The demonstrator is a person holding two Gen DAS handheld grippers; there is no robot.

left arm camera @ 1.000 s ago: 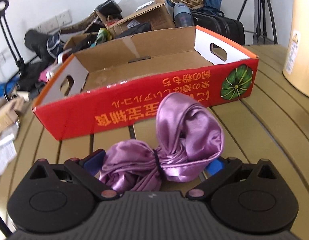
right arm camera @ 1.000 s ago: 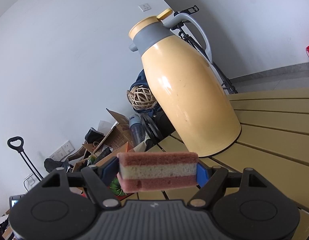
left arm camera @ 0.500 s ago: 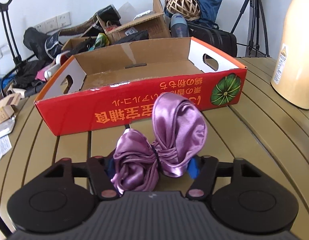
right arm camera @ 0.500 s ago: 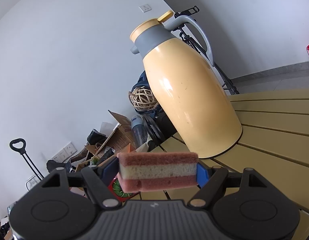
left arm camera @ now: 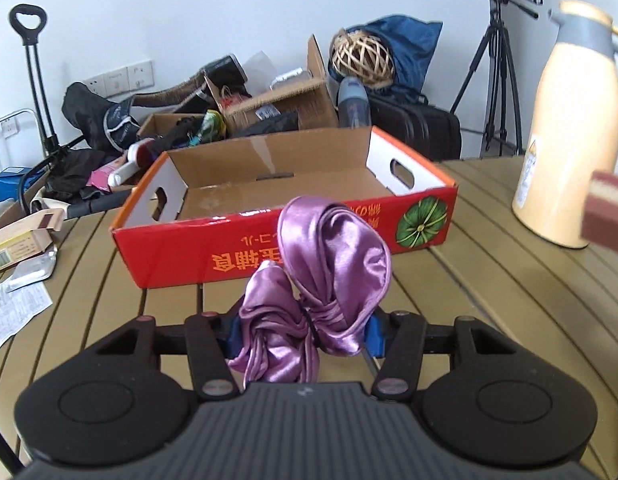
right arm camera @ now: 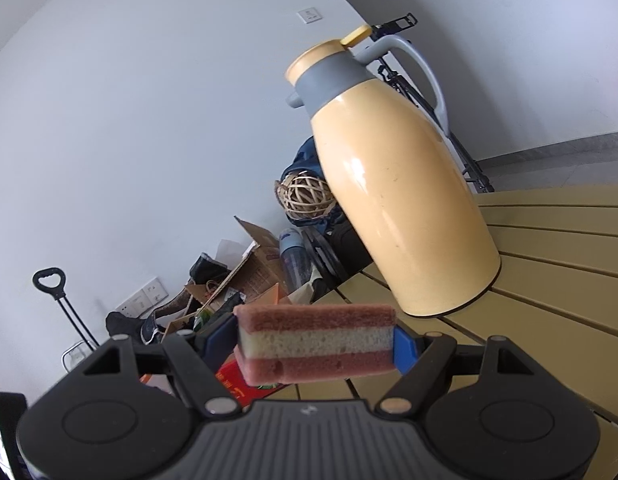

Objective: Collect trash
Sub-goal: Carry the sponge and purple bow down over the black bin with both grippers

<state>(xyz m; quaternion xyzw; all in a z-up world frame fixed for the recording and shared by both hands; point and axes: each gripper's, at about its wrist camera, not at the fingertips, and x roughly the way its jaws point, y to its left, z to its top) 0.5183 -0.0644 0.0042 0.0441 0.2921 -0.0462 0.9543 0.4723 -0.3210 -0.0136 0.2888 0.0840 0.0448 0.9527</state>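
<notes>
The purple satin bow (left arm camera: 317, 292), a knotted bundle of shiny cloth cinched by a dark band at its middle, sits pinched between the blue pads of the left gripper (left arm camera: 303, 330), whose jaws have just been closing and now press on both of its sides; one loop stands up tall, the other hangs crumpled over the gripper body. It is held above the slatted tan table (left arm camera: 509, 300), just in front of the red cardboard box (left arm camera: 269, 240), an open tray with white end walls, oval hand holes and a green pumpkin printed on its front; the inside of the box shows bare brown board. To the right of the box stands a cream thermos jug (left arm camera: 569, 128) with a grey collar. The right gripper (right arm camera: 315, 346) holds a layered sponge (right arm camera: 315, 346), pink on top and bottom with a pale middle, clamped endwise between its blue pads with the jaws set fairly wide to take its length; the same sponge shows blurred at the right edge of the left wrist view. On the table's left edge lie a small carton (left arm camera: 19, 240) and printed paper (left arm camera: 13, 312). Behind the table, clutter is piled against the wall: open cardboard boxes, dark bags, a woven rattan ball (left arm camera: 363, 58), a tripod (left arm camera: 497, 68) and a hand trolley (left arm camera: 33, 76).
</notes>
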